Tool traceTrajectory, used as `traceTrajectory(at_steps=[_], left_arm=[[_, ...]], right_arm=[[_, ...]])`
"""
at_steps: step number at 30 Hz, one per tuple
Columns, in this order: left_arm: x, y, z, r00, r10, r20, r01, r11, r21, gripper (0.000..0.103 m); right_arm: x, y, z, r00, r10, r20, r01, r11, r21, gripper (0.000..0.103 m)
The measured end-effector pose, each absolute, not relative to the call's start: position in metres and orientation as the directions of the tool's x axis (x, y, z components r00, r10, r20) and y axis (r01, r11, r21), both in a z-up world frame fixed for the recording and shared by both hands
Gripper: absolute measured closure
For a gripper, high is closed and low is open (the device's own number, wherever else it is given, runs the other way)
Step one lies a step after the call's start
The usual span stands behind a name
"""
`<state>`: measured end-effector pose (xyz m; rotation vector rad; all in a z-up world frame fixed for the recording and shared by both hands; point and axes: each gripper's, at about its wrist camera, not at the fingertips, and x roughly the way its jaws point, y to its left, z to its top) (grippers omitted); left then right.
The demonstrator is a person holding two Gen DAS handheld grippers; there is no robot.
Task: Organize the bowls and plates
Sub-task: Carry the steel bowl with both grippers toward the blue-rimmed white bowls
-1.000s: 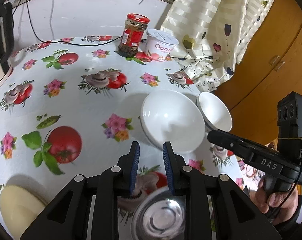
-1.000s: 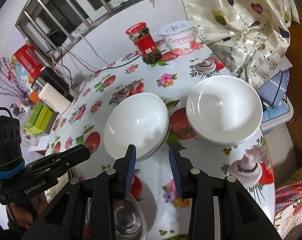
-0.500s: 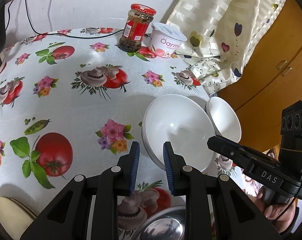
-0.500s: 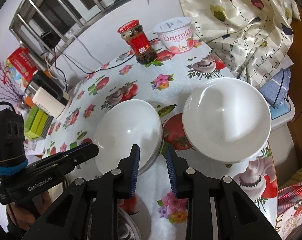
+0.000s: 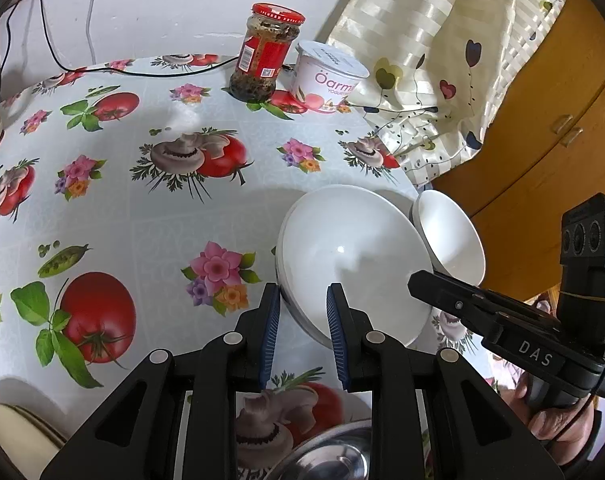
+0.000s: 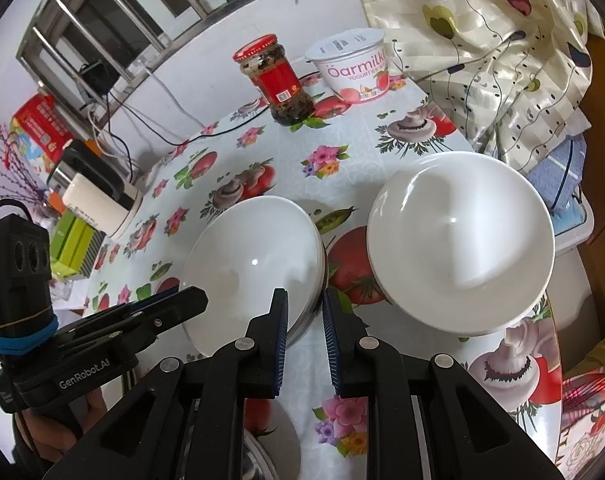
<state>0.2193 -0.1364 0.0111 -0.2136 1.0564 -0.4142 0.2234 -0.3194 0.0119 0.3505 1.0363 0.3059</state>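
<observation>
As the right gripper (image 6: 304, 312) jaws narrowed, both bowls (image 6: 254, 264) loomed nearer.

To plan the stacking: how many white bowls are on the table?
2 seen: the left white bowl in the middle of the table, the right white bowl near its edge. The left one seems stacked on another; more may be hidden.

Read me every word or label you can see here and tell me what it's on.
"Oarmilk" and "YOGURT": yogurt tub.
"GenRobot.AI": left gripper body.
"DAS": right gripper body.
Jar label and lid print: too small to read.
Red box print: too blurred to read.
</observation>
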Motion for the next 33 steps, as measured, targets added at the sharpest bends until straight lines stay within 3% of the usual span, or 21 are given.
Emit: traceTrajectory(at_steps=[33], left_arm=[[0.176,-0.122,0.051,0.489,-0.438,-0.754,0.256,0.899,-0.356,0.078]], right_arm=[[0.189,-0.306,0.058,0.52,0.397,-0.756,-0.134,0.912,0.387,0.086]])
